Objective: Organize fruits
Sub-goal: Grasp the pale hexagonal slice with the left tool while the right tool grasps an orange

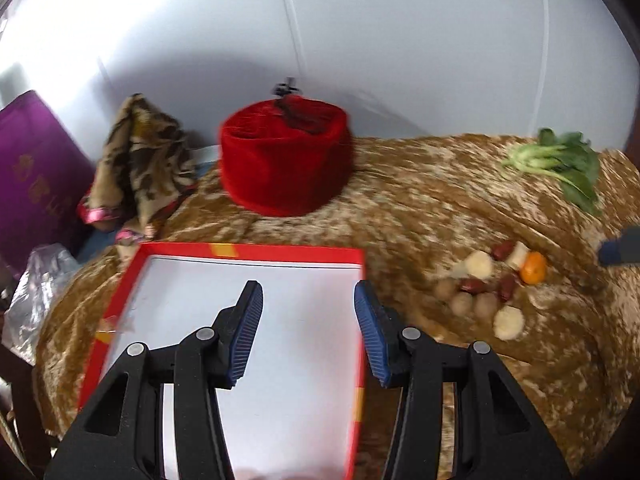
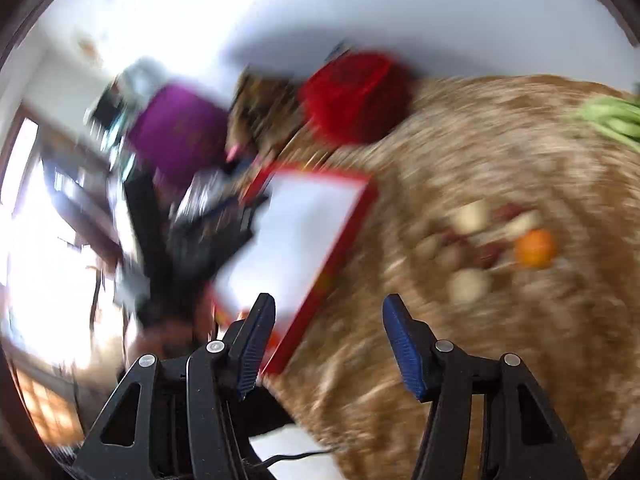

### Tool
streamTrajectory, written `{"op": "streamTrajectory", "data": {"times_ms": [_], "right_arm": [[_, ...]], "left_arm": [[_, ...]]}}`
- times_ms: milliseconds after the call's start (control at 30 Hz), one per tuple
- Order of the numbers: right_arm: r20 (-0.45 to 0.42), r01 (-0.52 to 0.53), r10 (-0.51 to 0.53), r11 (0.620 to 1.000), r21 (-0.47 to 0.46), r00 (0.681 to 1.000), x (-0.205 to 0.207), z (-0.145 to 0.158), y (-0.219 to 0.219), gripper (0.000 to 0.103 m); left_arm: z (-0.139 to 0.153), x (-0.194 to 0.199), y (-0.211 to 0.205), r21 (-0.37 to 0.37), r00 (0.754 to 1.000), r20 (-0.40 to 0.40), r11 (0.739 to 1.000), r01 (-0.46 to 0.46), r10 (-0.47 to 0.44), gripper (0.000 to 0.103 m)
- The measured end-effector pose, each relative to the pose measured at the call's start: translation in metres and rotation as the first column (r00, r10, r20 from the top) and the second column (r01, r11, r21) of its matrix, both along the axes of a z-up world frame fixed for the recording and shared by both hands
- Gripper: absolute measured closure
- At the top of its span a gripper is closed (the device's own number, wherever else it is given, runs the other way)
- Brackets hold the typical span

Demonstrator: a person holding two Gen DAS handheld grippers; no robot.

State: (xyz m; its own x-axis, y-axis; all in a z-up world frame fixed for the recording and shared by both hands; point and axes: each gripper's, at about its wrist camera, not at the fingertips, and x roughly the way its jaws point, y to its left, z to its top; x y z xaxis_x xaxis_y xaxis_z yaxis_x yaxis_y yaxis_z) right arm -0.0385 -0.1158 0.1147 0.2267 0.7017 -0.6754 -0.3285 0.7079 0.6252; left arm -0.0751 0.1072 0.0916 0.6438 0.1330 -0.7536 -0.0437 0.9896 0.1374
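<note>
— Where the left gripper (image 1: 308,332) is held, what is seen nearest?

— Its jaws are spread apart with nothing between them, above the white floor of a red-rimmed box lid (image 1: 248,251) that lies flat on the gold-brown patterned tabletop (image 1: 420,200).

— And the fruits?

— A loose cluster (image 1: 492,284) is found at about two o'clock from the jaws, just beside the lid's right rim but apart from it: a small orange (image 1: 533,267), dark red dates (image 1: 505,249), pale round slices (image 1: 508,322) and tan round fruits (image 1: 462,303), several touching one another.

— Farther out?

— A red round hat (image 1: 284,160) is set at twelve o'clock, a crumpled patterned cloth (image 1: 140,160) at ten, a purple bag (image 1: 36,176) at nine, leafy greens (image 1: 564,164) at two.

— The right gripper (image 2: 329,344)?

— Its jaws are likewise held apart and empty, over the tabletop by the lid's near corner; this view is heavily blurred, with the orange (image 2: 534,249) at two o'clock.
</note>
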Motion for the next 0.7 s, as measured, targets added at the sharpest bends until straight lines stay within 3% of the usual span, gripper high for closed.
{"op": "streamTrajectory", "data": {"times_ms": [100,167,267,467,600,700], "right_arm": [[-0.026,0.099,-0.1,0.994,-0.034,0.995,0.025,-0.008,-0.031,0.044],[-0.076,0.114,-0.118,0.992,-0.058,0.99,0.035,-0.021,-0.022,0.045],[-0.144,0.128,-0.14,0.987,-0.095,0.98,0.048,-0.045,-0.024,0.045],[-0.188,0.165,-0.186,0.979,-0.122,0.964,0.069,-0.067,-0.042,0.045],[-0.186,0.164,-0.199,0.968,-0.188,0.962,0.077,-0.081,-0.037,0.045],[-0.185,0.159,-0.204,0.96,-0.232,0.961,0.08,-0.091,-0.032,0.045]], "left_arm": [[-0.014,0.008,-0.032,-0.111,0.989,-0.067,0.986,0.127,-0.135,0.057],[-0.024,0.013,-0.052,-0.183,0.971,-0.112,0.965,0.188,-0.211,0.057],[-0.034,0.017,-0.074,-0.224,0.951,-0.143,0.945,0.237,-0.273,0.057],[-0.059,0.027,-0.099,-0.252,0.92,-0.221,0.93,0.267,-0.324,0.057],[-0.071,0.03,-0.1,-0.318,0.909,-0.245,0.914,0.253,-0.337,0.057],[-0.076,0.03,-0.104,-0.309,0.908,-0.246,0.915,0.258,-0.339,0.057]]}}
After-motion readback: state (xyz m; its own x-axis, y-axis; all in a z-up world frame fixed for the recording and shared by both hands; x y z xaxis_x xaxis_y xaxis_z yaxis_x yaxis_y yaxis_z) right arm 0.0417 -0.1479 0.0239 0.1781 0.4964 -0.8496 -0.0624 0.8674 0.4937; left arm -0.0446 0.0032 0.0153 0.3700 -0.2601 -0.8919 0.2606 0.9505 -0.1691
